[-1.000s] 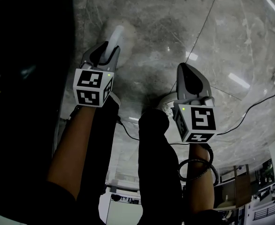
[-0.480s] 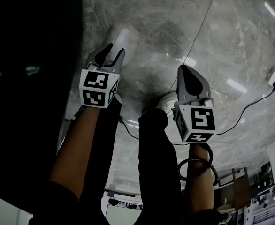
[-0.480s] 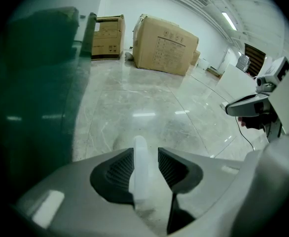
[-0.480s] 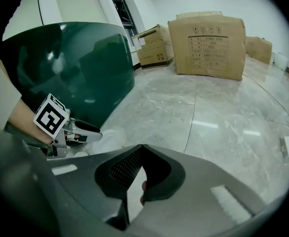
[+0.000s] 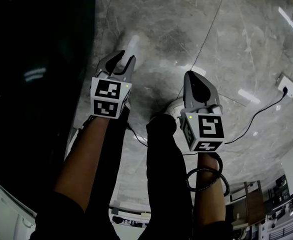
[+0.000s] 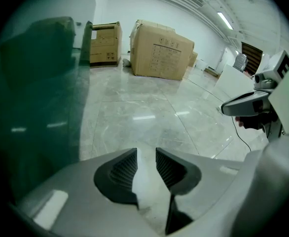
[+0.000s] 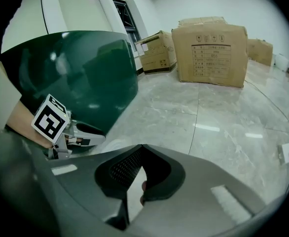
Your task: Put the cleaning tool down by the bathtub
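Lowering the left hand-held gripper (image 5: 125, 59) slowly should serve best: it is clenched on the white cleaning tool (image 5: 132, 43), which juts ahead of it over the floor (image 5: 226, 44), the dark bathtub (image 5: 36, 59) close on its left; the right hand-held gripper (image 5: 190, 76) hangs closed and empty

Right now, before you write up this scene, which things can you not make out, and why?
1. The cleaning tool: the head view shows only a pale, blurred stub beyond the jaws of the left gripper; its working end is indistinct.
2. The bathtub: dark and cut off by the head view's left edge; its inside is unseen.
3. The print on the cardboard box: too small in the right gripper view.
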`<act>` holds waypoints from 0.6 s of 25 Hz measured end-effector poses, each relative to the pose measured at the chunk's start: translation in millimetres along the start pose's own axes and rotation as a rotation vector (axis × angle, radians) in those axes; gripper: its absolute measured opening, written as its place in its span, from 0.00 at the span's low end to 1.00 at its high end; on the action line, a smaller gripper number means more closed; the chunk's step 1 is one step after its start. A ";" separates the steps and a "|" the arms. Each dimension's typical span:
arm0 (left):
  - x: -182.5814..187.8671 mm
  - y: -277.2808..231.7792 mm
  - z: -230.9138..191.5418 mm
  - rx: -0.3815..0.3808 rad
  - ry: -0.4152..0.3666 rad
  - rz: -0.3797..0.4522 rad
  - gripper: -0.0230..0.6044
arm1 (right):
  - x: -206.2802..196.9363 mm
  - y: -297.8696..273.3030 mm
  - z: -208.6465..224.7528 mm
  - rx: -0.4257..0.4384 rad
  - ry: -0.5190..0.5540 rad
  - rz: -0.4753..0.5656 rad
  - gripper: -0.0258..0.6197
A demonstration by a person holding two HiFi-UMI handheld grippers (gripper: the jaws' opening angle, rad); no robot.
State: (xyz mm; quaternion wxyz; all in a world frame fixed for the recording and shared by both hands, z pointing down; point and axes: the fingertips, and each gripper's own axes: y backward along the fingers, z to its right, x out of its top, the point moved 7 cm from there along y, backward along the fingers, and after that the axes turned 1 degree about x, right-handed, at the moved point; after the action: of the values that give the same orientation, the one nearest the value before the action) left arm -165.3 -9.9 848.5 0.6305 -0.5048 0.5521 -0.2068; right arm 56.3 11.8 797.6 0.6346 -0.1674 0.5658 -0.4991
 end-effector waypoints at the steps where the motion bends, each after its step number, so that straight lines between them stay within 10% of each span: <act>1: 3.7 3.8 1.3 0.005 -0.004 0.006 0.21 | 2.8 2.9 -1.7 0.002 0.003 0.000 0.07; 15: 55.7 57.9 14.1 0.008 -0.089 0.048 0.13 | 60.7 42.4 -12.8 0.002 0.040 0.052 0.07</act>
State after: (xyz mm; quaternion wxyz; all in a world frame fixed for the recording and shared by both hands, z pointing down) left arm -152.7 -26.2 769.5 0.6612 -0.4974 0.5349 -0.1712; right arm 55.3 -14.7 727.3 0.6363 -0.1420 0.5820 -0.4860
